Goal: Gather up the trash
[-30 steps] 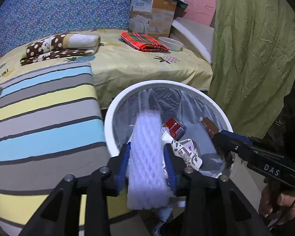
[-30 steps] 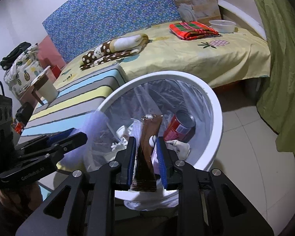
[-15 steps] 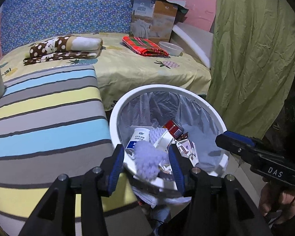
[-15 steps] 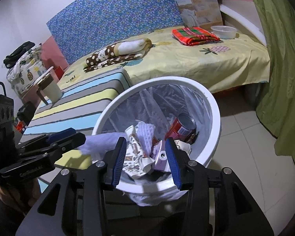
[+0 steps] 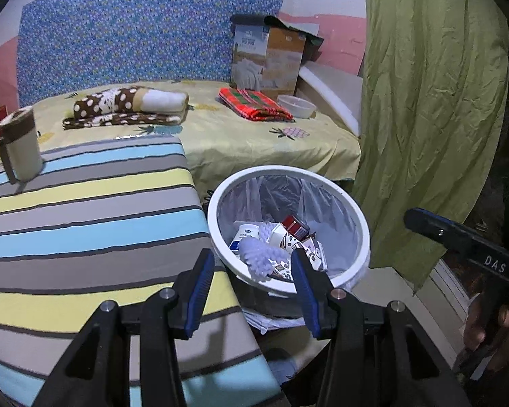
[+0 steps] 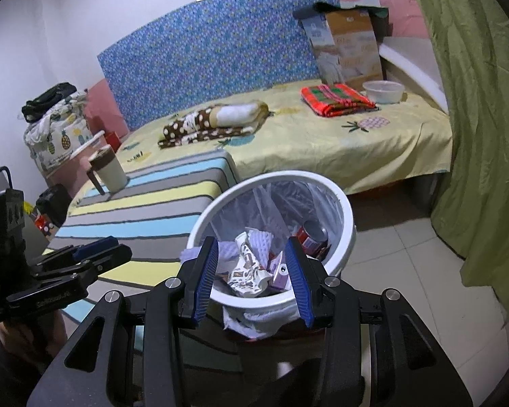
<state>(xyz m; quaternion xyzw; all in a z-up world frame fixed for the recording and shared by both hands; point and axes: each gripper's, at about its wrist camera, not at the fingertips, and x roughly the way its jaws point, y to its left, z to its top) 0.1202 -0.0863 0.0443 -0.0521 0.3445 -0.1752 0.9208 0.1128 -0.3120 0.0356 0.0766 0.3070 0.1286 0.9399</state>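
Trash bin (image 6: 346,234): only right view shows floor tiles (image 6: 407,257).

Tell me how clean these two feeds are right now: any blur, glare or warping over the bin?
Left wrist view: sharp, dim room light, heavy fisheye bending at the edges, dark corners; the left tool open, the white bin readable. Right wrist view: equally sharp, no glare on the bin liner, the red can legible, the right tool open, vignetted rim.
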